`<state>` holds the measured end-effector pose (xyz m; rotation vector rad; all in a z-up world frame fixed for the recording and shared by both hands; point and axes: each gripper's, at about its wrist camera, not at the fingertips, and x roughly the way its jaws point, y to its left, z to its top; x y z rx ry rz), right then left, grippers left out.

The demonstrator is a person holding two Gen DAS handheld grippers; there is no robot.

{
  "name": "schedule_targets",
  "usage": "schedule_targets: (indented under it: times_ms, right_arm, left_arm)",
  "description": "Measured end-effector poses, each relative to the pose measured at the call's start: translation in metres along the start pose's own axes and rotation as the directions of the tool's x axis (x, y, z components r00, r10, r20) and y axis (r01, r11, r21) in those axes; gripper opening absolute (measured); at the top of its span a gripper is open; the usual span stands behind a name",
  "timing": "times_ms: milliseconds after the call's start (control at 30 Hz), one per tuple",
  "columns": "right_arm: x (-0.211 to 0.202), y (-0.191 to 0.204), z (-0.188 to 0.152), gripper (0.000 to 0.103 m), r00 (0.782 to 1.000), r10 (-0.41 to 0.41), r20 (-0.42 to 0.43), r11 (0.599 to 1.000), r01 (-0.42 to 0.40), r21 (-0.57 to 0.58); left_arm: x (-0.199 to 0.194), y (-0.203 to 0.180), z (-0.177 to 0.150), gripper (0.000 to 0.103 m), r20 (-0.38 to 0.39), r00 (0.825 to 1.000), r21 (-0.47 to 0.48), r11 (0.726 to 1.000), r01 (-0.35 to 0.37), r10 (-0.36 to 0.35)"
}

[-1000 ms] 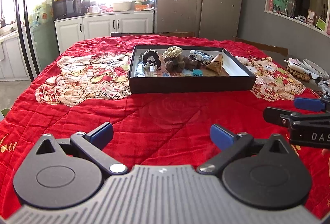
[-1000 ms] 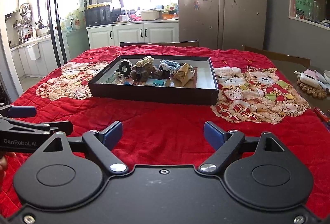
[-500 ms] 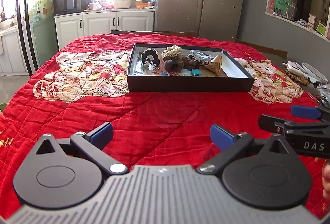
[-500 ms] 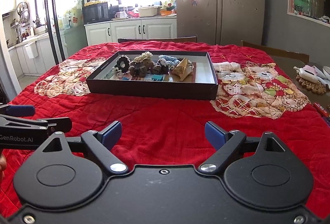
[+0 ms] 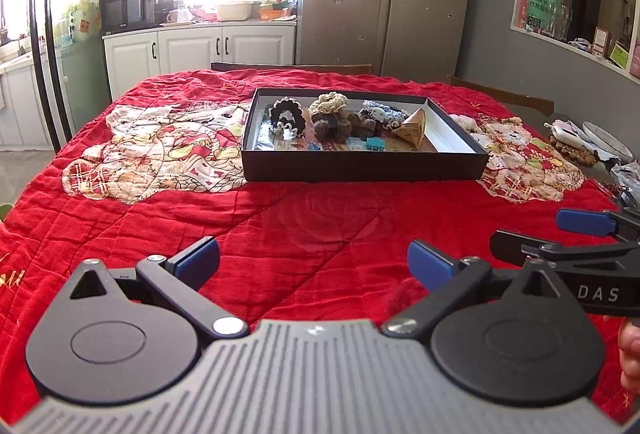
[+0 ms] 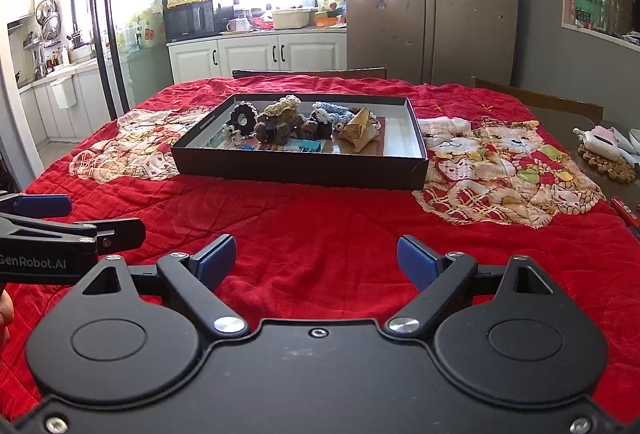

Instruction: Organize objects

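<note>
Bare red quilt [image 5: 320, 226] lies between both tongs and the black tray [image 5: 360, 170], an unblocked path. The tray's near wall rises ahead; crocheted items [image 6: 288, 122] crowd its left and middle, its right end free.

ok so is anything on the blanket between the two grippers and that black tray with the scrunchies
Nothing visible. Only bare red blanket lies between the left gripper, the right gripper and the near wall of the black tray. Both sets of jaws stand open and empty, short of the tray. The scrunchies sit inside it.

Scrunchies [image 5: 328, 114] in box [image 5: 360, 166] on quilt [image 5: 280, 226]
</note>
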<state>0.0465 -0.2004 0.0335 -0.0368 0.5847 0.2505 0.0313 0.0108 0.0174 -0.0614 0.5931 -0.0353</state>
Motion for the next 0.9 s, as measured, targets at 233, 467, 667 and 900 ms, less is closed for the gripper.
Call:
schedule_targets:
  times_ms: [233,467,667,900]
  right_arm:
    - [0.0003,0.0011,-0.0013,0.088,1.0,0.003,-0.002,1.0,-0.003,-0.003]
    - [0.0006,0.0008,-0.001,0.088,1.0,0.003,-0.002,1.0,-0.003,-0.003]
    - [0.0014,0.0014,-0.0036,0.088,1.0,0.004,-0.006,1.0,-0.004,-0.003]
    - [0.0034,-0.0012,-0.0041,0.088,1.0,0.003,-0.012,1.0,-0.003,0.005]
  left_arm:
    - [-0.0008,-0.0004,0.0006,0.103,0.003,1.0,-0.002,1.0,0.006,-0.006]
    - [-0.0021,-0.0017,0.0011,0.103,0.012,1.0,0.002,1.0,0.006,-0.006]
    - [0.0007,-0.0018,0.001,0.103,-0.001,1.0,-0.006,1.0,0.017,-0.017]
    - [0.0014,-0.0043,-0.0008,0.103,0.006,1.0,0.003,1.0,0.009,-0.009]
